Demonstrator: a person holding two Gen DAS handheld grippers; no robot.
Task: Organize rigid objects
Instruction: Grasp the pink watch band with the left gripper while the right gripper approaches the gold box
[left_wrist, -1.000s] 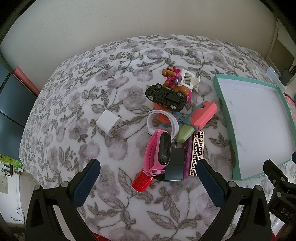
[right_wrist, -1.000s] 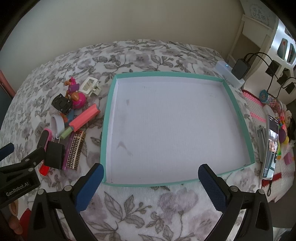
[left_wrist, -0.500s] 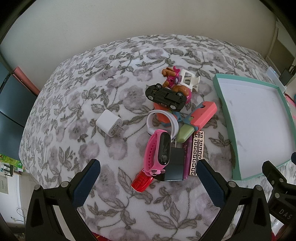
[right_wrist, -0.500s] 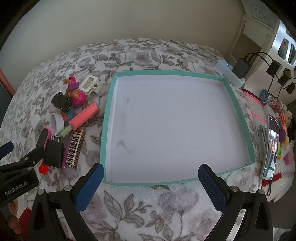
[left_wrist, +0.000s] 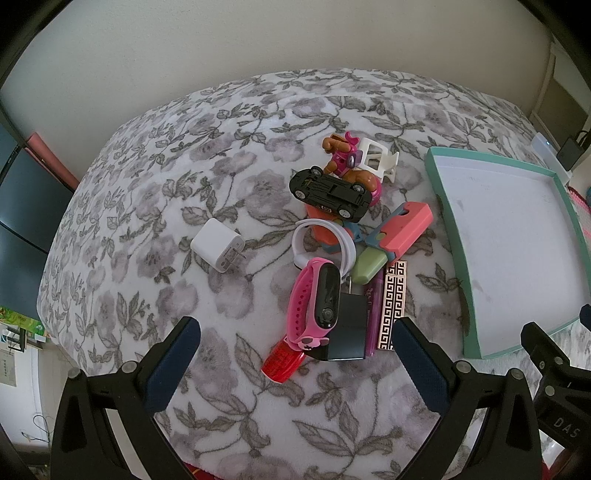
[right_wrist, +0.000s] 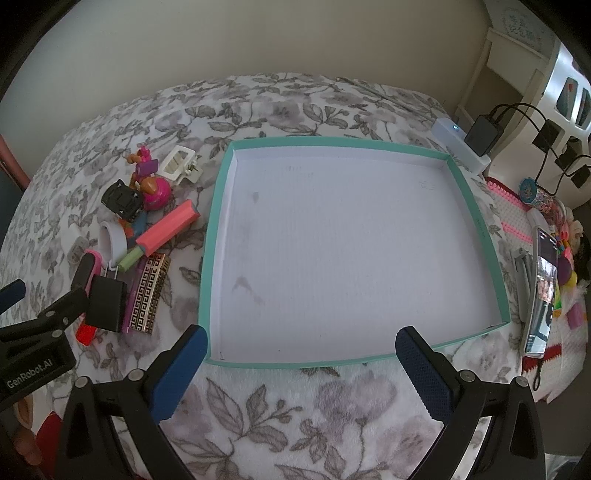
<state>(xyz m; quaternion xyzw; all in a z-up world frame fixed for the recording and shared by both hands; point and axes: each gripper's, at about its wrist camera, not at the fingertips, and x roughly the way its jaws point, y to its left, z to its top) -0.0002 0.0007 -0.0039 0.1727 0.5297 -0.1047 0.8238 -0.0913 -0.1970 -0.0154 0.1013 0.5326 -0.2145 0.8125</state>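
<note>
On the floral bed cover (left_wrist: 155, 229), hardly anything has shifted in the last second. A white charger (left_wrist: 218, 243) lies apart, left of the heaped pink wristband (left_wrist: 314, 299), black toy car (left_wrist: 328, 192) and coral block (left_wrist: 402, 232). The left gripper (left_wrist: 295, 354) hovers wide open and empty before them. The right gripper (right_wrist: 301, 367), equally open and empty, faces the bare teal tray (right_wrist: 218, 221). Sorting seems not yet begun.

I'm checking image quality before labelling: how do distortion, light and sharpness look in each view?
Left wrist: strong fisheye bulge, dark corners, soft even light, pile around the pink watch sharp. Right wrist: same curvature bends the teal tray, no glare, right-edge clutter smeared.
</note>
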